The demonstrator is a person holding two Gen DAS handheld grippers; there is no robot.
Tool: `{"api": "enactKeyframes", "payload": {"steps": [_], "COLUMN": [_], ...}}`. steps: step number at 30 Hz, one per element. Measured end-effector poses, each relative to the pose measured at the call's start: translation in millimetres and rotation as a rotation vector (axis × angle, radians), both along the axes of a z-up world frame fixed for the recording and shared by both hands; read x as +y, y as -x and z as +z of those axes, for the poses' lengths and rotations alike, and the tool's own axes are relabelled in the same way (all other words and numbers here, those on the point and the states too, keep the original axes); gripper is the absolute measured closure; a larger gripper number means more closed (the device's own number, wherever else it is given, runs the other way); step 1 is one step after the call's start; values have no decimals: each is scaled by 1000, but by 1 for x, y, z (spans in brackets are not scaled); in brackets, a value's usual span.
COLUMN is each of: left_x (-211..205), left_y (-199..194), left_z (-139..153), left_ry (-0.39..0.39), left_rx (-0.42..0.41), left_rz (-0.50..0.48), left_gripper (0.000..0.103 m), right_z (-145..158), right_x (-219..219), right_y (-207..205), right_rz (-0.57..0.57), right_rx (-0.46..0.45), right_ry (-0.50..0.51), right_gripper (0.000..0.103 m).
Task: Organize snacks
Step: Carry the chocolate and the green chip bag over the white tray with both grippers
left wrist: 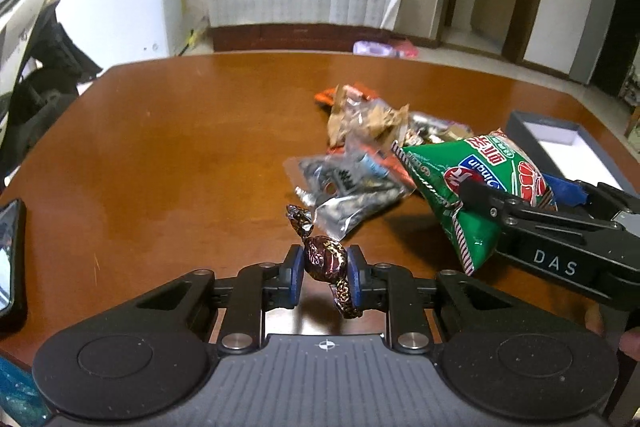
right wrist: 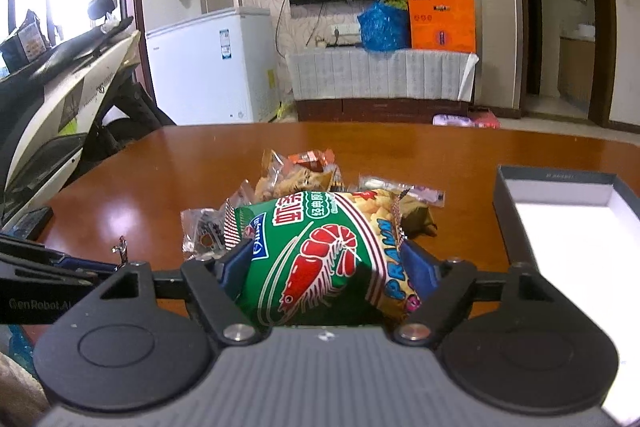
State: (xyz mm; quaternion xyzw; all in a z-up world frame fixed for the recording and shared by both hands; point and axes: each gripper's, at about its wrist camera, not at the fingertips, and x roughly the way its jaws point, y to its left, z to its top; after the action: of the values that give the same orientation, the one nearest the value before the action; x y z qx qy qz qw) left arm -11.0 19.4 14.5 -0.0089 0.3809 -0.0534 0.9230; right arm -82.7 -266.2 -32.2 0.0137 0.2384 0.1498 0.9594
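My left gripper (left wrist: 325, 267) is shut on a brown foil-wrapped candy (left wrist: 325, 259) and holds it just above the wooden table (left wrist: 180, 147). My right gripper (right wrist: 326, 263) is shut on a green prawn cracker bag (right wrist: 320, 259), held off the table; the bag (left wrist: 472, 187) and the gripper also show at the right of the left wrist view. A pile of several snack packets (left wrist: 360, 155) lies on the table beyond both grippers and shows in the right wrist view (right wrist: 296, 179) too. An open grey box with a white inside (right wrist: 560, 227) stands to the right.
A phone (left wrist: 10, 259) lies at the table's left edge. A scooter (right wrist: 60, 99) is parked left of the table. A white chest freezer (right wrist: 212, 67) and a covered cabinet with bags stand by the back wall.
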Motion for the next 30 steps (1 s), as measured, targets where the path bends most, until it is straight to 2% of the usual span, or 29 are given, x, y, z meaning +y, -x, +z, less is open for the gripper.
{"api": "enactKeyframes", "payload": {"steps": [9,11,15,20,30], "left_x": [-29,-36,-60,-96,-146], "left_y": [-4,-9,-18,-32,-61], "left_z": [26,37,53,62,63], "left_ry": [-19,14,-3,-17,25], "left_rx": [-79,-94,-164,-221,-257], "left_rz": [-50,-58,-88,-133,-197], "left_gripper": [79,79,79,79,79], "right_z": [22,27,40,56,69], "right_x": [-18,-23,-39,-75,-153], "right_y": [21,25,33,38,40], "right_rz": [-36,-49,-87,-162,-303], "right_rx": [-74,-86,-112,-140,-165], "right_ry": [-33,-35,-61,-109,-124], "right_gripper": [24,24,24,24,24]}}
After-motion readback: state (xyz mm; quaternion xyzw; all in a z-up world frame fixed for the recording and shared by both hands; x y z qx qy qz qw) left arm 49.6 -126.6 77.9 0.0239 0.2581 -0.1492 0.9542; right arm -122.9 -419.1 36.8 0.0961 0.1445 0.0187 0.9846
